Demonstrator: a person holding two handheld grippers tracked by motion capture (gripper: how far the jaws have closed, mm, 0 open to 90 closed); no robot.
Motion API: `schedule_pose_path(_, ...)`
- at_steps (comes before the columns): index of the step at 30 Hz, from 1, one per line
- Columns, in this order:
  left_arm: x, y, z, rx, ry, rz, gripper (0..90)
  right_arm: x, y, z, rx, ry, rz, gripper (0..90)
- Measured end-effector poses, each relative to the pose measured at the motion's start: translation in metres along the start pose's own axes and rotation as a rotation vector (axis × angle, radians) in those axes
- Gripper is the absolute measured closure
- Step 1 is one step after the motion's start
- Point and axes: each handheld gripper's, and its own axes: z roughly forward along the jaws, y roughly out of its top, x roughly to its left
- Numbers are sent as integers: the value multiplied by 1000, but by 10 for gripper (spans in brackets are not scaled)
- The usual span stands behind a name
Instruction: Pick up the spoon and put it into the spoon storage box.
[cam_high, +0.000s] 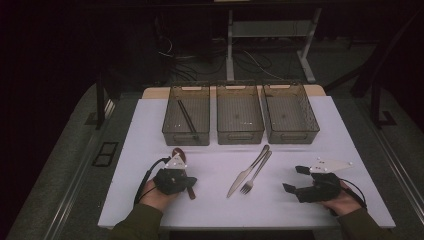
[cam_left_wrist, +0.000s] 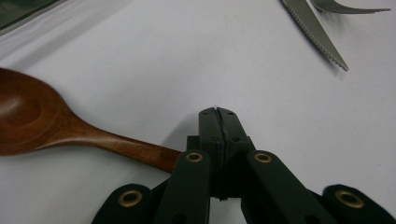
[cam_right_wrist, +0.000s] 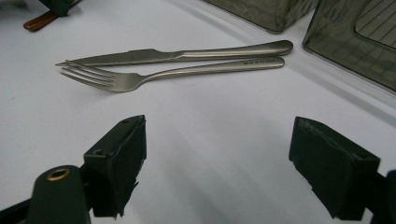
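A brown wooden spoon (cam_high: 176, 153) lies on the white table (cam_high: 220, 210) at the front left, its bowl (cam_left_wrist: 28, 112) pointing toward the bins. My left gripper (cam_high: 186, 181) rests over the spoon's handle. In the left gripper view its jaws (cam_left_wrist: 218, 114) are pressed together with nothing visible between the pads, and the handle runs under the linkage. A steel knife (cam_high: 246, 174) and fork (cam_high: 257, 175) lie side by side mid-table. My right gripper (cam_high: 295, 179) stands open to their right, its jaws (cam_right_wrist: 217, 163) empty and facing the fork (cam_right_wrist: 140, 77) and knife (cam_right_wrist: 187, 53).
Three clear mesh bins stand in a row at the back: the left bin (cam_high: 186, 138) holds dark chopsticks (cam_high: 187, 119); the middle bin (cam_high: 240, 136) and the right bin (cam_high: 292, 136) look empty. Bare white table lies between the cutlery and the front edge.
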Motion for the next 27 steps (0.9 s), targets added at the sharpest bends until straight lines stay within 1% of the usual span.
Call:
schedule_pose_path(6,6,-5,-9,8,36,-21,892,0,0,0,-1,0,-1,193)
schedule_pose_path(10,8,-7,-13,26,64,-24,892,0,0,0,1,1,-4,193)
schedule_pose_path(11,9,-8,-13,41,75,-18,892,0,0,0,0,0,-5,193)
schedule_pose_path(13,10,-9,-15,48,82,-31,892,0,0,0,1,0,-3,192)
schedule_pose_path(15,11,-9,-16,56,99,-35,892,0,0,0,1,0,-4,193)
schedule_pose_path(16,11,-10,-17,51,100,-38,892,0,0,0,1,-1,-4,193)
schedule_pose_path(18,13,-11,-19,59,109,-41,892,0,0,0,0,-2,-4,193)
schedule_pose_path(19,14,-12,-20,54,115,-47,892,0,0,0,-1,-2,-5,193)
schedule_pose_path(23,19,-16,-27,66,144,-65,892,0,0,0,0,-1,-4,193)
schedule_pose_path(27,26,-21,-32,65,165,-74,892,0,0,0,1,3,-5,193)
